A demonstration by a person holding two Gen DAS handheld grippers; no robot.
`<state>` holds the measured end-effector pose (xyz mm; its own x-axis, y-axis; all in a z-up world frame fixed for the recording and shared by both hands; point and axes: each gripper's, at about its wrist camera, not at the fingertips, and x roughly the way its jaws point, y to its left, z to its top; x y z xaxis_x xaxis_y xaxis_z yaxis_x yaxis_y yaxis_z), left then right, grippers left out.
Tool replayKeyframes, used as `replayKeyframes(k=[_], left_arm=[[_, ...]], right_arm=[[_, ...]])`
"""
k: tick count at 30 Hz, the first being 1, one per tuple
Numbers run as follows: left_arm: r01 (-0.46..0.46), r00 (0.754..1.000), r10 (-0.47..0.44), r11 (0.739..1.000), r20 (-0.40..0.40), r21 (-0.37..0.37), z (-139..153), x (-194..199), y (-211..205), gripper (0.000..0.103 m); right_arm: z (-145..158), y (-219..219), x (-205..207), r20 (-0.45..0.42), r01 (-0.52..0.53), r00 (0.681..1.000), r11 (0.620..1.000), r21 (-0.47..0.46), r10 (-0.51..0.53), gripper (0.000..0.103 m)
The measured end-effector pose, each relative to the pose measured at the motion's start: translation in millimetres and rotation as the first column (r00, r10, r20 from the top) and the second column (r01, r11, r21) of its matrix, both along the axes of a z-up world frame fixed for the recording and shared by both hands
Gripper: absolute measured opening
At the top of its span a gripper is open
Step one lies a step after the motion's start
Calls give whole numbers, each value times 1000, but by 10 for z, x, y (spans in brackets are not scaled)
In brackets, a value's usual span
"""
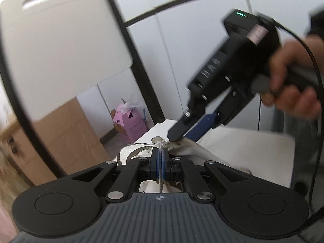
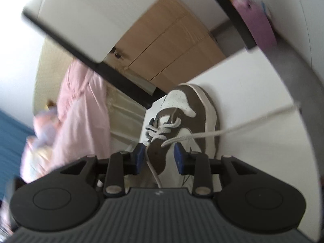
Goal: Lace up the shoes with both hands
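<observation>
Grey lace (image 1: 160, 174) is being clamped between the shut pads of the left gripper (image 1: 160, 163), the strand running up through them toward the shoe (image 1: 129, 152) just ahead. On the white table (image 2: 253, 93) the brown-and-white shoe (image 2: 194, 109) is lying with its toe pointing away; its lower eyelets are already being crossed by lace, while the upper ones near the tongue (image 2: 157, 156) are still waiting. One free lace end (image 2: 232, 129) is being drawn out taut to the right across the table.

The right gripper (image 2: 160, 158) is being held with its fingers released and parted, one pad on either side of the tongue, nothing pressed between them. In the left view its tip is being lowered onto the shoe's collar, a hand (image 1: 291, 77) being wrapped round its grip.

Judged from this, a hand-over step is in hand: the lace is being kept tight by the left while the right is being freed. The next move is likely calling for the right pads to be closed on a lace end near an open eyelet, without slack being lost.
</observation>
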<state>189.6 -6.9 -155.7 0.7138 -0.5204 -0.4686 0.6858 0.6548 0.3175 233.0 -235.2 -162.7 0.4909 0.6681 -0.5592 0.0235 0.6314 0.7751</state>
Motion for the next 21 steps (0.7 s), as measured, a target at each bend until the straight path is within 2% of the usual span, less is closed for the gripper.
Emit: replayKeyframes(k=[2, 7, 14, 21], left_arm=[[29, 999, -30, 999, 16, 39, -26, -27, -56, 3], [72, 997, -71, 995, -12, 75, -95, -15, -146, 3], [83, 996, -80, 995, -41, 57, -79, 43, -176, 3], [68, 997, -66, 997, -35, 41, -109, 31, -167, 3]], right_arm=[[-67, -36, 2, -31, 16, 999, 999, 47, -15, 38], [-181, -93, 2, -91, 63, 995, 988, 143, -51, 38], [-275, -140, 6, -146, 114, 986, 968, 223, -82, 38], [-299, -175, -10, -163, 131, 982, 960, 249, -92, 38]])
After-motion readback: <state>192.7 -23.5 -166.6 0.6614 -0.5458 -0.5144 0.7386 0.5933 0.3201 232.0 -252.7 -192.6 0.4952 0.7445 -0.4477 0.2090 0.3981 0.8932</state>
